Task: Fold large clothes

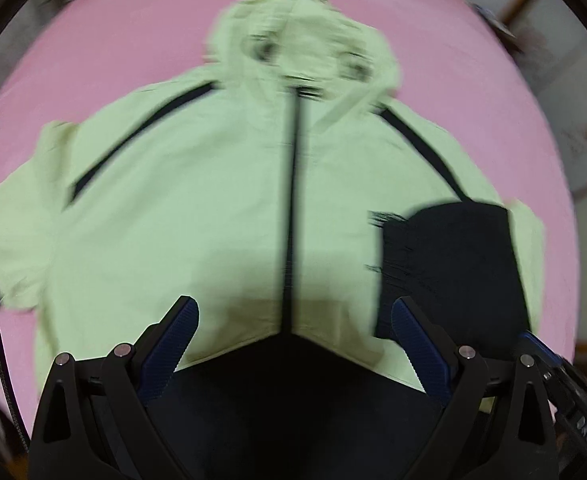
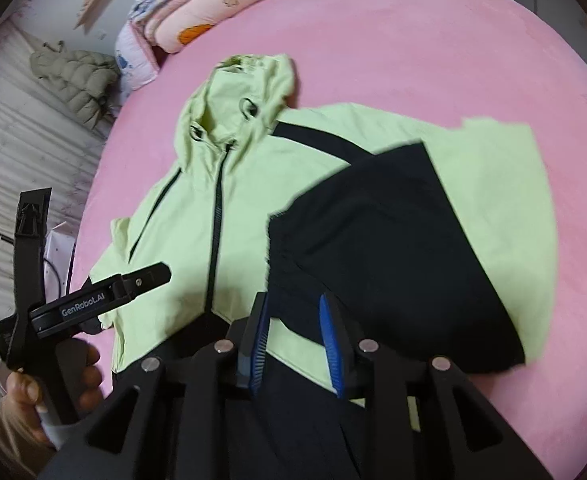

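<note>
A light green hooded jacket [image 1: 197,208] with a black zip and black trim lies front up on a pink bed [image 1: 473,100]. Its right sleeve, with a black lower part [image 1: 449,272], is folded in over the body. My left gripper [image 1: 293,320] is open and empty above the black hem. In the right wrist view the jacket [image 2: 237,200] and the folded black sleeve [image 2: 381,248] show too. My right gripper [image 2: 295,308] hovers over the sleeve's cuff with its jaws partly open and nothing between them. The left gripper's body [image 2: 93,300] is at the left.
Folded quilts and pillows [image 2: 197,12] lie at the bed's far end. A beige padded coat [image 2: 73,76] lies on the floor beside the bed. Pink bed shows all round the jacket.
</note>
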Motion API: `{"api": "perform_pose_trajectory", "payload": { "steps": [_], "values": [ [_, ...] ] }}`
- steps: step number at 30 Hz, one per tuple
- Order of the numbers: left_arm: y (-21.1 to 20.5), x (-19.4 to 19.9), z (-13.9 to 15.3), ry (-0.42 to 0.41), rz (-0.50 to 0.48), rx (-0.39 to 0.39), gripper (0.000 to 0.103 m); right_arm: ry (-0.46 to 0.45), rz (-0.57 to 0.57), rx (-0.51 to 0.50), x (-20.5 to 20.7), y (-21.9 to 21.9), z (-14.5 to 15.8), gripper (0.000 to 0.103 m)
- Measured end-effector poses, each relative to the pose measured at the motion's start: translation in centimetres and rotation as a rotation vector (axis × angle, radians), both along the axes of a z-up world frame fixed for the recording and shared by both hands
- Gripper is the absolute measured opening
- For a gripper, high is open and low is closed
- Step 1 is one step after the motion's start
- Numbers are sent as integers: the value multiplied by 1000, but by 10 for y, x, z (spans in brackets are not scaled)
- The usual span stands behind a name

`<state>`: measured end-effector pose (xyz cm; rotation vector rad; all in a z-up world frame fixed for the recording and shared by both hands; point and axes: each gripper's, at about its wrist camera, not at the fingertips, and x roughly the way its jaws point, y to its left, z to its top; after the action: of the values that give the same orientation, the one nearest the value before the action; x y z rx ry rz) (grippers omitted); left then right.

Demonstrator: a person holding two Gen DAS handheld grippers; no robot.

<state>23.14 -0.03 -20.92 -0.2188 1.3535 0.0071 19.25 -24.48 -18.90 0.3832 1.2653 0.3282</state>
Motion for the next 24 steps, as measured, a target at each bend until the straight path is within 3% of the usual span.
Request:
{"api": "perform_pose_trajectory", "payload": {
  "steps": [3,4,8,11,15,24],
  "values": [
    [-18,3,-15,-1,-101,-92,82,42,-28,5,-7,-14,-4,26],
    [-24,4,-24,16,-123,-144,73,48,-37,5,-9,-16,-7,26],
    [-27,7,-65,125,-95,-368,52,71,-66,5,-20,-25,-16,26],
    [-24,2,-84,157,-38,-485,51,83,-70,1,-26,-28,-22,26],
    [-27,-5,-91,157,-14,-587,51,111,-80,-2,-35,-36,-32,26],
    [-48,8,-112,134,41,-628,51,131,-127,12,-37,-61,-42,26]
  ]
}}
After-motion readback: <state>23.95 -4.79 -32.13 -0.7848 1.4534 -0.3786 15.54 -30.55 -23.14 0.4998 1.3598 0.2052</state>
